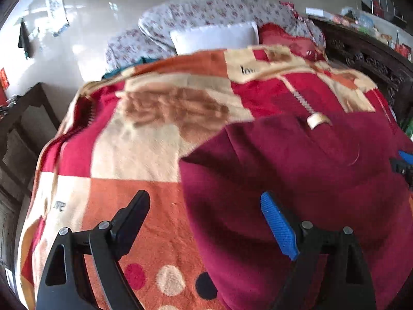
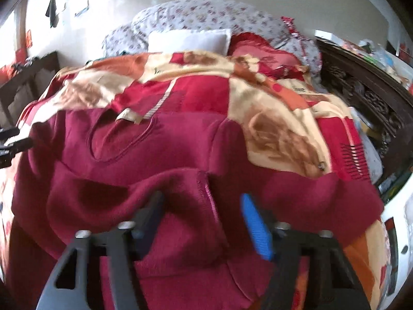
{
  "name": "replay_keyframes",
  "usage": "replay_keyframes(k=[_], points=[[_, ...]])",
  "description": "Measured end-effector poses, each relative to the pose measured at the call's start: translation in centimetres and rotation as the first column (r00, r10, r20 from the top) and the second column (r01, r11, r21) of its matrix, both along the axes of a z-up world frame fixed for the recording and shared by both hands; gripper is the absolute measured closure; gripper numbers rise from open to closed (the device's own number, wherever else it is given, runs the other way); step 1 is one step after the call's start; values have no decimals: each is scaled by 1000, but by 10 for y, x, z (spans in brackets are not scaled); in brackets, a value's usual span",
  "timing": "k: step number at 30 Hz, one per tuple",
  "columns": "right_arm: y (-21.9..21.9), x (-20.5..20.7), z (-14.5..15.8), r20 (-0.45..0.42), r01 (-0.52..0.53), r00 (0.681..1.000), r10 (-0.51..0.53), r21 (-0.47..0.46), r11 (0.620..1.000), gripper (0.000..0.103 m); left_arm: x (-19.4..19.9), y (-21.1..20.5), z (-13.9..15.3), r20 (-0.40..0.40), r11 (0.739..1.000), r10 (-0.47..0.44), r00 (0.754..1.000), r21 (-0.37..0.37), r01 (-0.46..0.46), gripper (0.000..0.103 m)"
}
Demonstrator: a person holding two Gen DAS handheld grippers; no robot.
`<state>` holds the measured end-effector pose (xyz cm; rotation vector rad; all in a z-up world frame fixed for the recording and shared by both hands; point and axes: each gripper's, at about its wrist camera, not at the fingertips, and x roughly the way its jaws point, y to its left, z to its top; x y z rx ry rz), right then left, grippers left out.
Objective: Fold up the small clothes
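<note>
Both tongs point(image 1: 204, 219) point(image 2: 204, 214) angled down over maroon garment point(image 1: 296, 180).

The right tool point(image 2: 204, 222) hangs over a raised fold of the maroon sweater point(image 2: 160, 149), fingers apart with cloth bunched between them. The sweater's neckline lies toward 11 o'clock. A patchwork blanket point(image 2: 278, 118) covers the bed; a white pillow point(image 2: 188, 40) sits at 12 o'clock.

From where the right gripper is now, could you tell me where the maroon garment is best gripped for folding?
Grip the raised fold with the stitched hem edge on the maroon garment, coming from the near side, angled down. That ridge stands up off the blanket between the right gripper fingers, so the pads can pinch it alone. This is a judgement.
</note>
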<state>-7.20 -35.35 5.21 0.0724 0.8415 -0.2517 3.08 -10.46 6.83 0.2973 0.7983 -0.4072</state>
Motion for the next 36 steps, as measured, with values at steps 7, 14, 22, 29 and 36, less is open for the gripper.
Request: replay_keyframes(k=[7, 14, 22, 29, 36], points=[[-9, -30, 23, 115, 23, 993, -30, 61, 998, 99, 8, 3, -11, -74, 1000, 18, 997, -20, -19, 86], [-12, -59, 55, 190, 58, 980, -66, 51, 997, 99, 13, 19, 12, -109, 986, 44, 993, -157, -61, 93], [-25, -78, 51, 184, 155, 970, -160, 37, 987, 99, 21, 13, 17, -127, 971, 42, 991, -227, -70, 93], [-32, -32, 13, 80, 202, 977, -198, -42, 978, 99, 43, 10, -7, -175, 964, 135, 975, -202, -170, 75], [-30, -60, 31, 113, 203, 971, -210, 67, 977, 75, 8, 49, 18, -106, 969, 127, 986, -200, -146, 51]])
